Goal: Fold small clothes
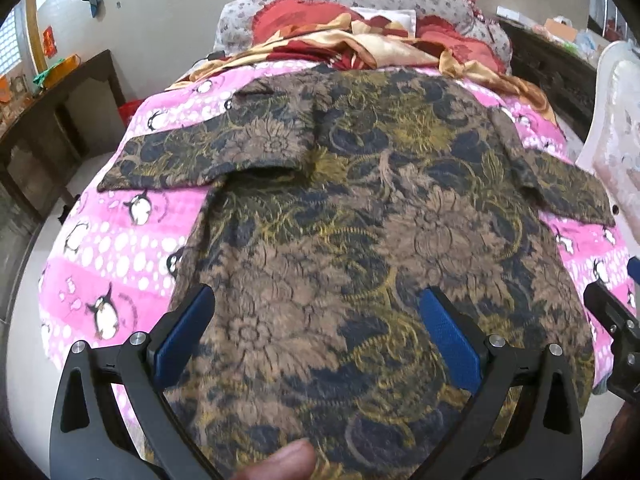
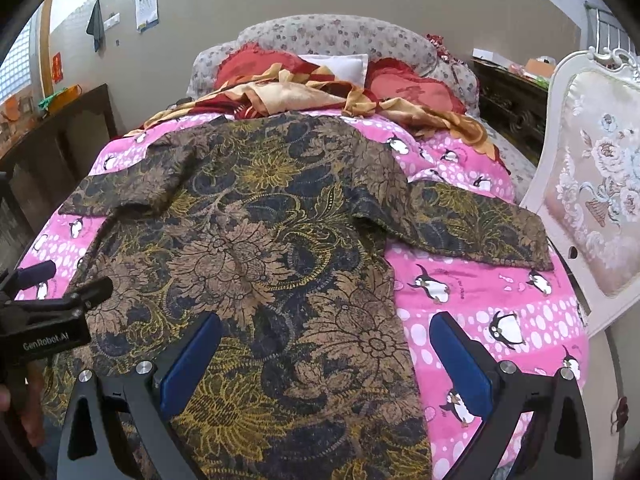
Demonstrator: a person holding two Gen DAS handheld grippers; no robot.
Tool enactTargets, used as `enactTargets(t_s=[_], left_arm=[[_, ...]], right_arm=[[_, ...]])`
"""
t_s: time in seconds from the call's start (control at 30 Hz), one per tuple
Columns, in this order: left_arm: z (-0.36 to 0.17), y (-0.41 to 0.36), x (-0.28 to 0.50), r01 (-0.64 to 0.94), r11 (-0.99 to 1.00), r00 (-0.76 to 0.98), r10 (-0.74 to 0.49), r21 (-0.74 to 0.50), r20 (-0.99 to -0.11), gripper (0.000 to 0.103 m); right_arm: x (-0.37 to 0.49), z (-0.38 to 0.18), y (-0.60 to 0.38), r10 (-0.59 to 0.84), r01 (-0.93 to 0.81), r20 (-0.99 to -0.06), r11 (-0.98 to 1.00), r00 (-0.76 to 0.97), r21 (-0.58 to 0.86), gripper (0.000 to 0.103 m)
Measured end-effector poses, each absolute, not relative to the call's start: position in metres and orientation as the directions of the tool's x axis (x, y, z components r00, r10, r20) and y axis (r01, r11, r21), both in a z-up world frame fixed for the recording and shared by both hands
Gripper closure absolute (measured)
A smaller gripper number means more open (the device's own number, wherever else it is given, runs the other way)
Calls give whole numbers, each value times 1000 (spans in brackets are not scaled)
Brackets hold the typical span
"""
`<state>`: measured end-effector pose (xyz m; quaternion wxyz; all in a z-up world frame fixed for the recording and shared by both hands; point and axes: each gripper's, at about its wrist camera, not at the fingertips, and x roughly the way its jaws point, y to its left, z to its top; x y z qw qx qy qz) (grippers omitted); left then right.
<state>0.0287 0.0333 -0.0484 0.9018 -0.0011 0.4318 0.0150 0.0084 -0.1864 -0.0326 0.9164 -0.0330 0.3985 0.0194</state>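
A brown, navy and gold floral short-sleeved shirt lies spread flat, back up, on a pink penguin blanket, both sleeves out to the sides. My left gripper is open above the shirt's lower left part, empty. My right gripper is open above the shirt's lower right edge, empty. The shirt also fills the right wrist view. Each gripper's body shows at the edge of the other's view.
Red and gold bedding and pillows lie heaped at the head of the bed. A white upholstered chair stands close to the bed's right side. A dark wooden desk stands to the left.
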Motion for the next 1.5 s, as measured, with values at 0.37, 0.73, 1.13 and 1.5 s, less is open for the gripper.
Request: enactTargets(t_s=[0.37,0.73,1.13,1.5], left_arm=[[-93,50,86,26,1000,562,-5,11,-827,0],[-121,71,129,-37,999,541,7,-15,-841,0],[-125,71,123,-35,999,576,9,-14,-817,0],[-126,70,123,-35,999,578,8,-15,-816,0]], right_arm=[[53,-50,-175,-10,-64,-747,995,665,-71,0],[112,-84,-160,-50,-38,-764,995,644,-97,0],[129,-113,-166,-53,-7,-786,997,615,-72,0],[130,-120,-169,-41,5,-791,999,611,-48,0]])
